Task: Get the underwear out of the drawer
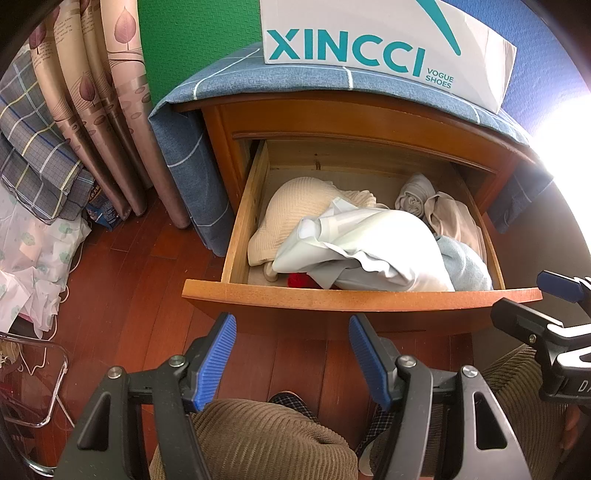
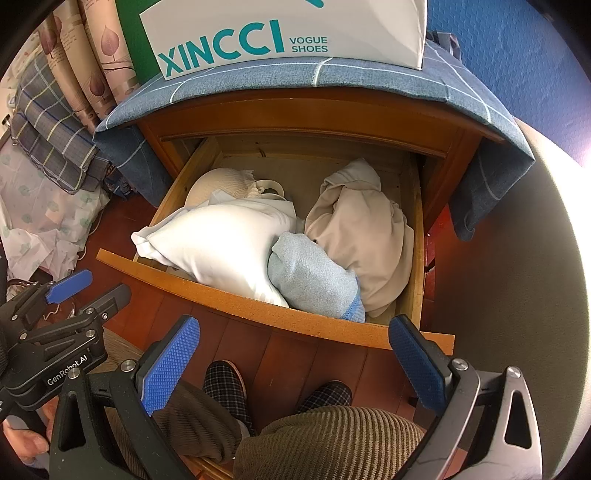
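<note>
1. The wooden nightstand (image 1: 236, 122) stands on a red-brown plank floor (image 1: 122, 273), draped on top with a blue checked cloth (image 1: 229, 79) that carries a white XINCCI shoe box (image 1: 369, 33). Only the left wrist view shows the folded plaid bedding (image 1: 33, 155) and the leaf-print curtain (image 1: 103, 92) in full; the right wrist view alone shows the pale wall (image 2: 517, 295) just beside the nightstand's right side.
2. The drawer (image 1: 354, 295) is pulled well out, its curved front edge facing both tools, with open floor between them.
3. The underwear lies heaped inside the drawer: a cream ribbed piece (image 1: 295, 206) at back left, a pale mint piece (image 1: 369, 243) across the front, a beige piece (image 2: 362, 236) filling the right side, and a light blue knit piece (image 2: 314, 277) touching the front panel. A red scrap (image 1: 299, 280) shows only in the left wrist view.
4. The left tool (image 1: 291, 332) has its fingers spread apart, empty, short of the drawer front.
5. The right tool (image 2: 295, 343) is likewise spread wide, empty, just before the drawer edge.
</note>
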`<state>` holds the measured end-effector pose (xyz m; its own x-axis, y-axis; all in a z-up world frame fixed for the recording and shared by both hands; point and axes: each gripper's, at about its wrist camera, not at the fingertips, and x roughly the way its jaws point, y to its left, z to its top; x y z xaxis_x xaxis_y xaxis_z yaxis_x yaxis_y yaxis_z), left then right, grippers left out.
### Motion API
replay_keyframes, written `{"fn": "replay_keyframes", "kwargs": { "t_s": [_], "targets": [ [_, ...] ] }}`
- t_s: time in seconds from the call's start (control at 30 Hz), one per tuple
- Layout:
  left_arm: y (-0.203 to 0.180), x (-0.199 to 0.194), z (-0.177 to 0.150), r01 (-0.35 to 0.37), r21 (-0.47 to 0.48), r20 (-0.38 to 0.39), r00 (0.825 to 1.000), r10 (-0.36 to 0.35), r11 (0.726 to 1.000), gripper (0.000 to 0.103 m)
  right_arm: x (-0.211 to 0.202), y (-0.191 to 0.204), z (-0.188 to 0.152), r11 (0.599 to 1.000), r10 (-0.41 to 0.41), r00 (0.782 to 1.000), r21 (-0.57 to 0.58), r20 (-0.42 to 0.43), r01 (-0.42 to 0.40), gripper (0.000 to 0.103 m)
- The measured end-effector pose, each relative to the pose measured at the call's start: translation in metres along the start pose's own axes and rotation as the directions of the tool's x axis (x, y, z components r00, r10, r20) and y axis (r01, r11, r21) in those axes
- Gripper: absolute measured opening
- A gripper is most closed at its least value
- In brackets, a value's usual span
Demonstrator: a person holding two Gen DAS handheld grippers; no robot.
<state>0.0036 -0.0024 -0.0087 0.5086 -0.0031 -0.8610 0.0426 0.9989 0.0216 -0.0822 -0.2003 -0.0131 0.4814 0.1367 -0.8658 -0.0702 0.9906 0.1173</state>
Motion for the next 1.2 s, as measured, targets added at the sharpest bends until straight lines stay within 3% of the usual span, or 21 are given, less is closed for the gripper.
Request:
{"fn": "replay_keyframes", "kwargs": {
  "t_s": [0.43,0.6,0.67,0.77,0.83,1.2],
  "targets": [
    [0.001,-0.001,0.001,0.008,-0.003,0.002,1.000,-0.008,1.000,0.066,0.003,0.000,0.002,1.000,-0.014,0.999,-0.010,-0.030,0.014,0.101],
    [0.004,-0.001,0.002,0.024,-0.011,-0.002,1.000,-0.024,1.000,0.066,0.012,-0.008,0.015,1.000,-0.003,0.995,-0.017,-0.102,0.001,0.088],
    [0.005,-0.001,0.003,0.034,-0.013,-0.002,0.999,-0.034,0.999,0.066,0.016,-0.015,0.024,1.000,0.015,0.991,-0.013,-0.134,-0.017,0.088],
    [0.005,0.000,0.003,0.040,-0.011,-0.003,0.999,-0.040,0.999,0.066,0.029,-0.025,0.038,0.999,0.028,0.979,-0.019,-0.201,-0.033,0.083],
    [0.005,0.000,0.002,0.045,-0.010,-0.005,0.999,-0.045,0.999,0.066,0.041,-0.029,0.047,0.999,0.027,0.967,-0.032,-0.255,-0.036,0.073],
    [0.004,0.007,0.005,0.070,-0.008,-0.027,0.997,-0.070,0.998,0.066,0.093,-0.028,0.062,0.993,0.025,0.917,-0.092,-0.398,-0.067,0.070]
  ]
}}
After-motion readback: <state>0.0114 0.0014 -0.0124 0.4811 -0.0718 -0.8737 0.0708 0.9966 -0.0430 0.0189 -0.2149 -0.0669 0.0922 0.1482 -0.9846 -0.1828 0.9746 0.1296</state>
